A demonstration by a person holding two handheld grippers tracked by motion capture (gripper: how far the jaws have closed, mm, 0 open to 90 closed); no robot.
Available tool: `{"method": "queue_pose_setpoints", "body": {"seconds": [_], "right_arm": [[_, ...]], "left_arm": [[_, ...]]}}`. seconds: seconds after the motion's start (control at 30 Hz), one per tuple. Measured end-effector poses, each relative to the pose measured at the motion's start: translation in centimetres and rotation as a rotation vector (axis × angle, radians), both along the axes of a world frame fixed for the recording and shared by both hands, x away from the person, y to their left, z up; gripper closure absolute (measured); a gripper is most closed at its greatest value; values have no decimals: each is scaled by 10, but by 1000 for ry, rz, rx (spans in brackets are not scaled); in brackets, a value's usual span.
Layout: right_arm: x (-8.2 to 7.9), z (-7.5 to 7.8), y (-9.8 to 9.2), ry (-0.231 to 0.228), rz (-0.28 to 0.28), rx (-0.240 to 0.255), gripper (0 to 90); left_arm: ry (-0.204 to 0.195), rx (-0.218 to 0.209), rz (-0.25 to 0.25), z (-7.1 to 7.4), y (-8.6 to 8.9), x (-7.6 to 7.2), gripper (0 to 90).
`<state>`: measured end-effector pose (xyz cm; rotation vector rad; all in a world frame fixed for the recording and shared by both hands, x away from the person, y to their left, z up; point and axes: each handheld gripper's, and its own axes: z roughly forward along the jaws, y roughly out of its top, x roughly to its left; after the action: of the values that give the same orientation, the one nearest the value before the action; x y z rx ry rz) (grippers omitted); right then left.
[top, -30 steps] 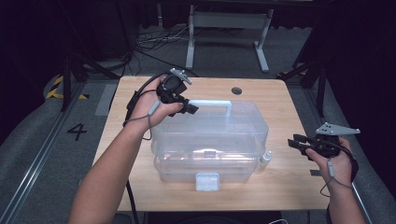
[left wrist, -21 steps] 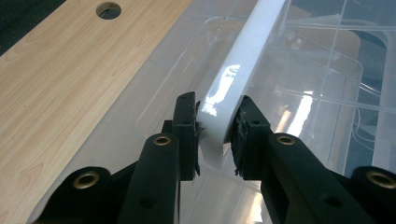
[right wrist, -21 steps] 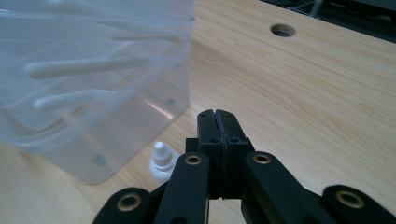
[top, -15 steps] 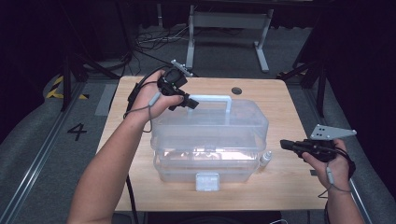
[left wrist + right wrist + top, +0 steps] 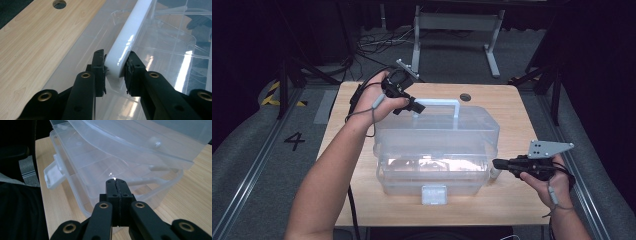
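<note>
A clear plastic storage box (image 5: 437, 145) with a white carry handle (image 5: 439, 102) stands in the middle of the wooden table (image 5: 512, 105). My left gripper (image 5: 414, 106) is at the handle's left end. In the left gripper view its pads pinch the white handle (image 5: 130, 37) from both sides, so the left gripper (image 5: 116, 68) is shut on it. My right gripper (image 5: 496, 163) is level at the box's right front corner, jaws pressed together and empty. In the right gripper view it (image 5: 116, 182) points at the gap between the raised lid (image 5: 140, 142) and the base.
A white front latch (image 5: 434, 194) hangs at the box's near side, also seen as the white latch (image 5: 51, 176). A cable hole (image 5: 465, 97) sits in the table behind the box. A metal stand (image 5: 452, 30) and cables lie on the floor beyond.
The right gripper has moved left toward the box's corner and its jaws have closed with nothing between them. The left hand has stayed at the handle.
</note>
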<state>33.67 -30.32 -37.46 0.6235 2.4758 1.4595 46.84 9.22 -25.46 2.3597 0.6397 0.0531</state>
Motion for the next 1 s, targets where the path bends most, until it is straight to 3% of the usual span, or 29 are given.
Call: {"method": "queue_pose_setpoints", "body": {"seconds": [0.43, 0.7, 0.87, 0.9, 1.0], "right_arm": [[3, 1, 9, -45, -4, 103, 900], [3, 0, 10, -53, -10, 108, 900], [4, -1, 10, -52, -10, 111, 900], [4, -1, 10, -50, -9, 112, 900], [5, -1, 9, -51, -13, 110, 900]], "left_arm": [[-7, 2, 3, 0, -1, -1, 725], [-13, 6, 7, 0, -1, -2, 723], [-60, 24, 0, 0, -3, -6, 708], [-60, 24, 0, 0, -3, -6, 692], [-117, 26, -11, 1, -7, -16, 521]]}}
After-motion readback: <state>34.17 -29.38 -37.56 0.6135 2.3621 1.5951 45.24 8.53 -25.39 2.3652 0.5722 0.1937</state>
